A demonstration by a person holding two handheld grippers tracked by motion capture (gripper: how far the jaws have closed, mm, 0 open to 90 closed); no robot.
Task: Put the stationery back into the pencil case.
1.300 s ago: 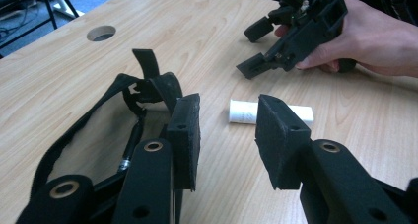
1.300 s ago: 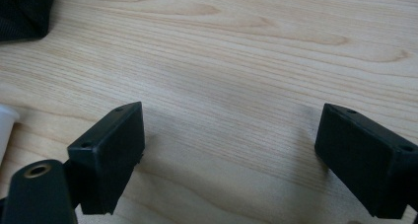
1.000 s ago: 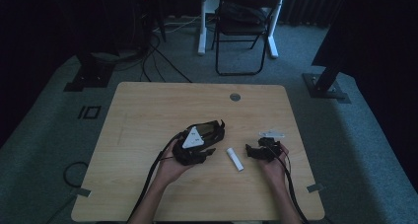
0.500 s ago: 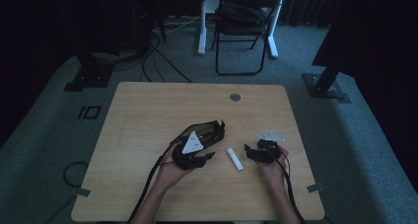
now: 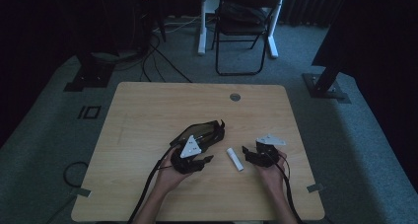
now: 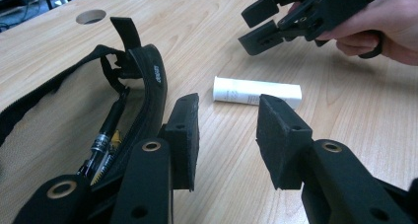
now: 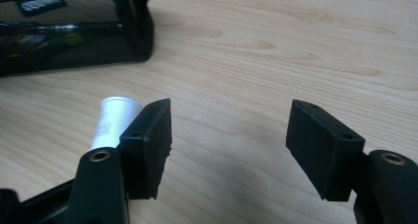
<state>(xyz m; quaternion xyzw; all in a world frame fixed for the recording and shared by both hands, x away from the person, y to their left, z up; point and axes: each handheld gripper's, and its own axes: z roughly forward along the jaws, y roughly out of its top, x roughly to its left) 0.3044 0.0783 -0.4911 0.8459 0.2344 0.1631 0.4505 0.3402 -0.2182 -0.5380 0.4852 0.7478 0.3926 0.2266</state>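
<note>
A black zip pouch (image 5: 201, 133) lies open at mid-table, with a pen (image 6: 105, 131) inside. A white tube (image 5: 234, 159) lies flat on the wood to its right. My left gripper (image 5: 203, 160) rests beside the pouch's near end. Its jaws are open over bare wood, and one jaw stands against the pouch rim (image 6: 154, 86). The white tube (image 6: 256, 92) lies just beyond the left gripper (image 6: 226, 120). My right gripper (image 5: 246, 154) hovers to the right of the tube and is open. Its jaws have just been closing with nothing between them. The tube (image 7: 114, 119) lies outside the left jaw of the right gripper (image 7: 230, 116).
The wooden table (image 5: 148, 110) has a round cable hole (image 5: 235, 96) near its far edge. A folding chair (image 5: 244, 26) and stand legs are on the carpet behind. Cables trail from both grippers off the near edge. The pouch (image 7: 74, 31) lies close to the tube.
My right gripper has shifted slightly toward the near edge, beside the tube. The left gripper, pouch and tube have stayed put.
</note>
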